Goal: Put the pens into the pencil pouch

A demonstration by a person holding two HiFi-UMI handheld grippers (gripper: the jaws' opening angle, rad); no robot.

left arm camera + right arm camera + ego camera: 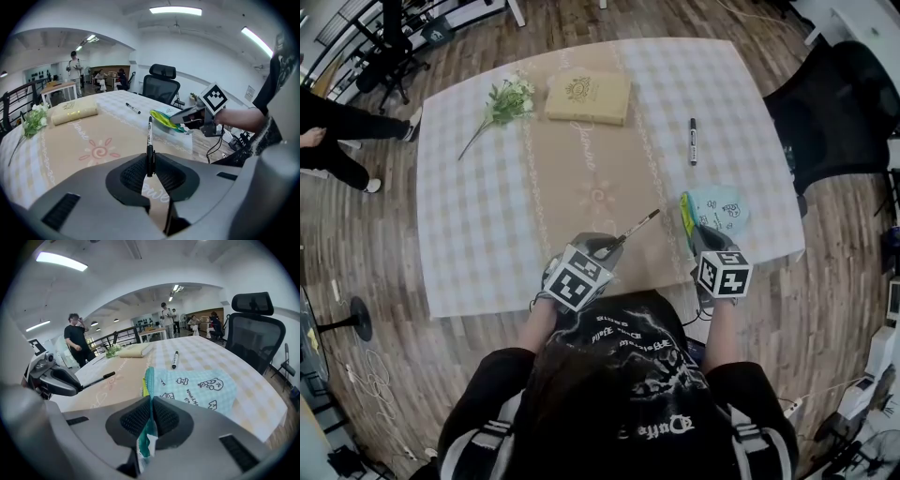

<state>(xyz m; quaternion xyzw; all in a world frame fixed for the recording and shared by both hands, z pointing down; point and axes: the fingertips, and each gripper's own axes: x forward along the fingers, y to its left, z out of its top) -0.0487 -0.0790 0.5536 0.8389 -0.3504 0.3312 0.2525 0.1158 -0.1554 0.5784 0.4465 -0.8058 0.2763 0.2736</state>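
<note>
Print on the pen (149, 143) is too small to read.

Two slim black marker pens (693, 141), one pale-blue checked fabric pouch (719, 208), one tan rectangular book (588, 97), one sprig of white flowers (508, 101).

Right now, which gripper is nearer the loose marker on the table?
Right. The right gripper, jaws shut on the pencil pouch, sits on the near side of the marker; the left gripper, holding a pen, is farther off to the left.
</note>
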